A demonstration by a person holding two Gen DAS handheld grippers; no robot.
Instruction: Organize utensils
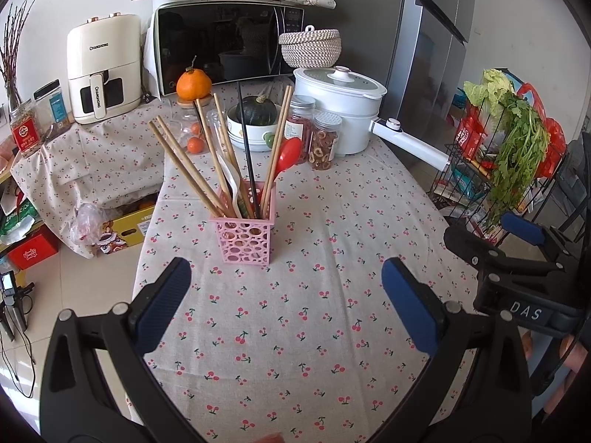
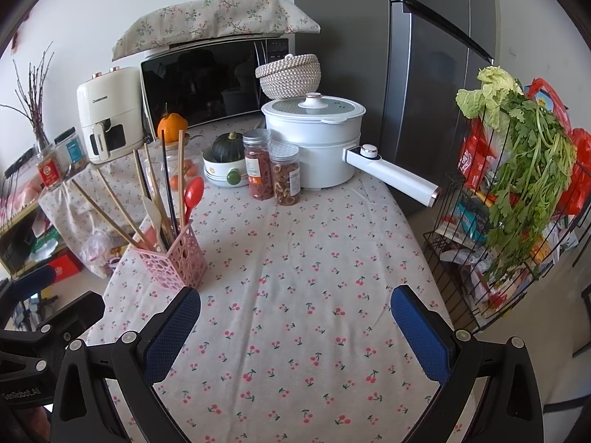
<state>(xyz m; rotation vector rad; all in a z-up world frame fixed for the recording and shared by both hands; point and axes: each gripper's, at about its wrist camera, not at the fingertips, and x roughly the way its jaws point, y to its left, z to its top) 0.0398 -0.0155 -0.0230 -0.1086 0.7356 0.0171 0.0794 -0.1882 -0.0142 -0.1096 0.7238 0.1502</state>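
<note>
1. The pink holder (image 1: 243, 235), a small perforated plastic basket, stands on the cherry-print tablecloth (image 1: 314, 313) toward the table's left side, just beyond the left gripper (image 1: 286, 289).
2. It holds a fan of wooden chopsticks (image 1: 184, 164), one black chopstick (image 1: 246, 151), a white spoon (image 1: 229, 181) and a red spoon (image 1: 287, 155), all standing and leaning outward.
3. Both claws are spread wide with nothing between their blue pads. The left gripper hovers over the cloth facing the holder; the right gripper (image 2: 295, 332) hovers over bare cloth, with the holder off to its left.
4. Handling, as a judgement: the holder looks light and top-heavy, so it may tip if a stick is tugged sideways. The chopsticks are stiff, thin and smooth; a pinch on the upper shaft, lifting along the stick's own lean, seems safest.
5. The spoons look like hard plastic; the handle is the place to grip, though it sits buried among the sticks.
6. Readable writing: "CHANGHONG" on the cream air fryer (image 1: 103, 70), body and drawer handle; "DAS" on the right gripper's body in the left view; "GenRobot.AI" on the left gripper's body in the right view. Jar labels are too small to read.
</note>
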